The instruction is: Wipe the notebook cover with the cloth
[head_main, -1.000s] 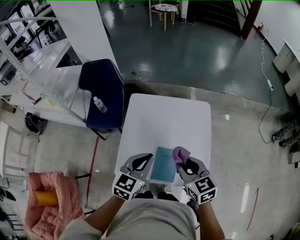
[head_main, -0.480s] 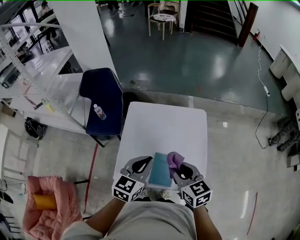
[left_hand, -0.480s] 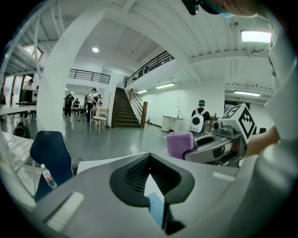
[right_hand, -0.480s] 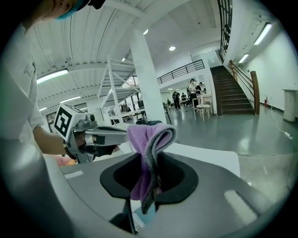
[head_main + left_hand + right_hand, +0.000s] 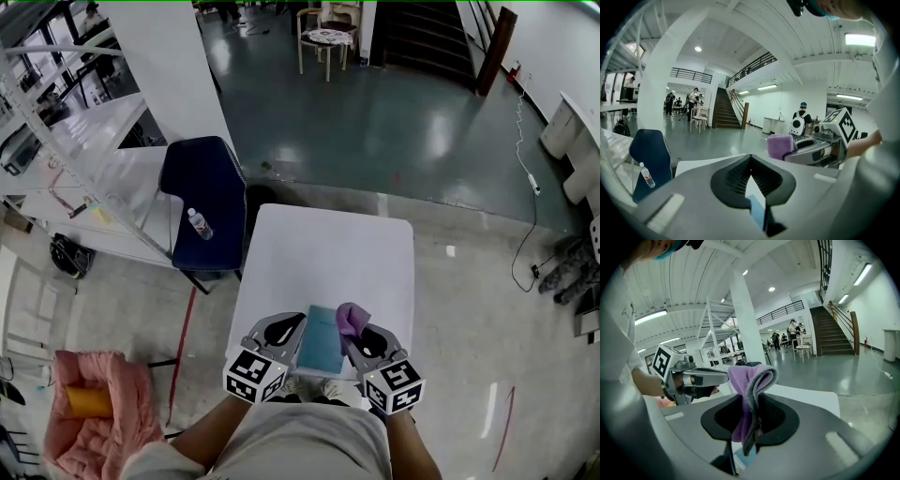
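- Pinching a folded purple cloth with the right gripper, jaws closed on its fold, hovered at the right edge of the notebook.
- Showed the left gripper with jaws together on nothing, tip at the notebook's left edge; could not tell whether touching.
- Found the notebook flat near the front edge of the white table.
- Judged the cloth soft, limp and light; judged the notebook thin and likely to slide, so worth pinning at an edge.
- Counted one cloth, one notebook, two grippers.

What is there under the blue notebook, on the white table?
The notebook lies flat on the white table; bare tabletop shows around it. Whether anything thin lies beneath it cannot be seen, because the cover hides that spot.
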`<act>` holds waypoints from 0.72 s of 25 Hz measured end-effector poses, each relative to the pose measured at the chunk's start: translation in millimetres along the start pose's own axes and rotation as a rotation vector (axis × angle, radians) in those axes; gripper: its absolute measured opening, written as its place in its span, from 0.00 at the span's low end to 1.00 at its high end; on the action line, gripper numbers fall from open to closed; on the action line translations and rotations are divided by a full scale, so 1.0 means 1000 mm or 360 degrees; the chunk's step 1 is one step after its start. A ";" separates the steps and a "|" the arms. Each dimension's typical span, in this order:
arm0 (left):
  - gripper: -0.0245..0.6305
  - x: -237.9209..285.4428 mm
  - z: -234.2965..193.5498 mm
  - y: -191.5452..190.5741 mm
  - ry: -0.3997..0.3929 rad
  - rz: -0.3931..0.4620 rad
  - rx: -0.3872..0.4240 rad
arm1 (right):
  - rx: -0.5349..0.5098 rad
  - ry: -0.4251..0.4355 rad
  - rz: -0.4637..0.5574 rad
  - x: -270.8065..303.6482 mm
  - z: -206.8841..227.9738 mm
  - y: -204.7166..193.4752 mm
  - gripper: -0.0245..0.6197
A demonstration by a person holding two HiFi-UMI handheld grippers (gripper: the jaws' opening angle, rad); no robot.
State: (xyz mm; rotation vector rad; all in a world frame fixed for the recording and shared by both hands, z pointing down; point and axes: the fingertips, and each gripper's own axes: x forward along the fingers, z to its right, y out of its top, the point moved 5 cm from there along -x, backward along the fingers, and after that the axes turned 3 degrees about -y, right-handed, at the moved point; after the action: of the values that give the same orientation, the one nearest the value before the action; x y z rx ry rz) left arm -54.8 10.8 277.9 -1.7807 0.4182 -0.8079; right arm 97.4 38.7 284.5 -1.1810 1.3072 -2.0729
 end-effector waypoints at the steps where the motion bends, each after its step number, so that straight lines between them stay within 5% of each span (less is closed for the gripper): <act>1: 0.04 0.000 -0.001 0.000 0.0000 -0.0001 0.0000 | 0.0005 -0.0001 0.0002 0.000 0.000 0.000 0.20; 18: 0.04 -0.001 0.004 0.001 -0.0012 -0.0009 0.0020 | -0.0009 0.0026 -0.0004 -0.002 -0.003 -0.001 0.20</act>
State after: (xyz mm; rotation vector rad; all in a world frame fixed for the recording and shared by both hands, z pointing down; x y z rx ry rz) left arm -53.2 13.8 276.0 -1.7734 0.4023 -0.8059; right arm 96.4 41.8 283.9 -1.1709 1.3201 -2.0861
